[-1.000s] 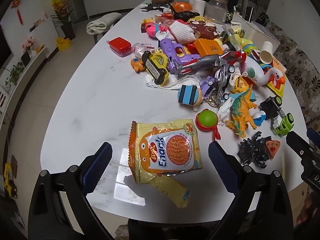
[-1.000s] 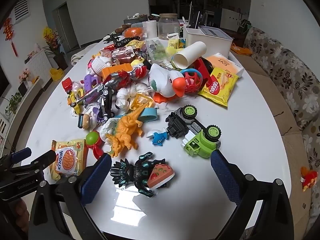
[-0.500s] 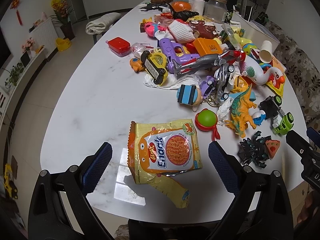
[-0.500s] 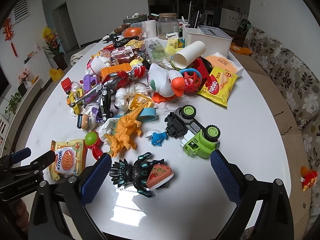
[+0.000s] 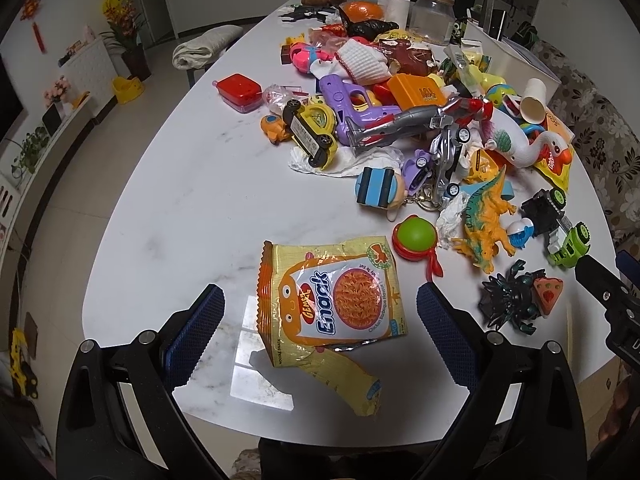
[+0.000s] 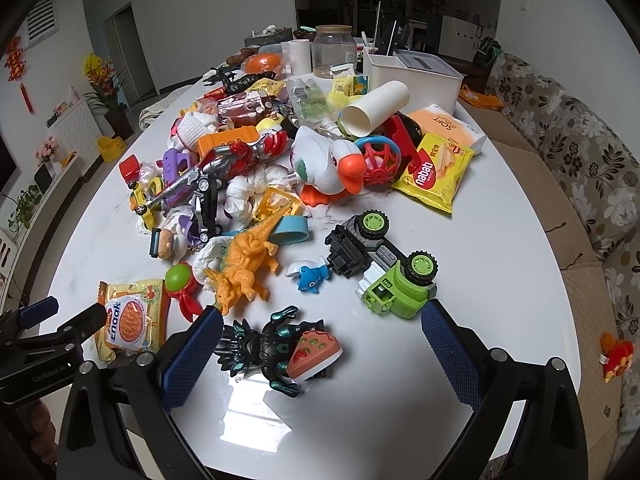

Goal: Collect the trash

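A yellow and orange Enaak snack wrapper (image 5: 332,300) lies flat near the front edge of the white table (image 5: 192,184); it also shows in the right wrist view (image 6: 132,316). My left gripper (image 5: 320,320) is open, its blue-padded fingers either side of the wrapper and just short of it. My right gripper (image 6: 320,344) is open and empty above a black monster toy (image 6: 264,344). Other trash lies in the pile: crumpled tissues (image 6: 248,188), a yellow Nabati wafer pack (image 6: 436,172), a paper cup (image 6: 376,114).
A dense pile of toys covers the table's middle and far end: orange dinosaur (image 6: 244,264), green truck (image 6: 396,276), white duck (image 6: 328,160), purple gun (image 5: 352,108). A white bin (image 6: 412,76) and glass jar (image 6: 334,52) stand at the back. A sofa (image 6: 580,168) lies to the right.
The left gripper has crept slightly forward toward the snack wrapper. The right gripper has edged slightly forward over the black toy. Both stay open.
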`<state>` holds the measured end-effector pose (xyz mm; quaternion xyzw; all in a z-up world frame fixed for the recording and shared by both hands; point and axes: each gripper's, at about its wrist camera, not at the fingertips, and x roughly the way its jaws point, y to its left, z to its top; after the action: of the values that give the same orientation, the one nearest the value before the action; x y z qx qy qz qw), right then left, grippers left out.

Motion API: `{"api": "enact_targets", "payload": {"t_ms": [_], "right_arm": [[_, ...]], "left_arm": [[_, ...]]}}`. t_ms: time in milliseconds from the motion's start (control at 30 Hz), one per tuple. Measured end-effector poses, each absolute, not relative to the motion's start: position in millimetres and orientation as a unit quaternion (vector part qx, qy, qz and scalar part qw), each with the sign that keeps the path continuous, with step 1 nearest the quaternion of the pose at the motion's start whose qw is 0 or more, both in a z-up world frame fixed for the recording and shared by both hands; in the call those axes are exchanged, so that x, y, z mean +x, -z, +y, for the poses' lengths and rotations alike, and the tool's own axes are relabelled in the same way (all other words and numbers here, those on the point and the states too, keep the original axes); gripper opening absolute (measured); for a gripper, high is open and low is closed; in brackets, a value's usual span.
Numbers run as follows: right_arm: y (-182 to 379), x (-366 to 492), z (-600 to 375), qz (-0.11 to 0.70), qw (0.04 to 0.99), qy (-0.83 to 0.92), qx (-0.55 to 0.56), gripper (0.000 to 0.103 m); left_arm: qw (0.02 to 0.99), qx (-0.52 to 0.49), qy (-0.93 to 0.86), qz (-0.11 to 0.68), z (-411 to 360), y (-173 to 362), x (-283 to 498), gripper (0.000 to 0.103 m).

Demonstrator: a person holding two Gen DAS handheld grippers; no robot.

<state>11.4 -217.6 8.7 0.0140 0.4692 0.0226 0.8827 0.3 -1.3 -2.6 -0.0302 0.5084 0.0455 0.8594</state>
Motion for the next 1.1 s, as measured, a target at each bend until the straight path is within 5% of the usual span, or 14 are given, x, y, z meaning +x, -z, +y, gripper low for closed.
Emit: {"api": "enact_targets", "payload": {"t_ms": [1100], "right_arm": [[-7, 25, -234, 0.473, 0.881, -0.007, 0.001, 0.098]], "left_arm": [[0.859, -0.020, -0.043, 0.510, -4, 3, -1, 0.095]]}}
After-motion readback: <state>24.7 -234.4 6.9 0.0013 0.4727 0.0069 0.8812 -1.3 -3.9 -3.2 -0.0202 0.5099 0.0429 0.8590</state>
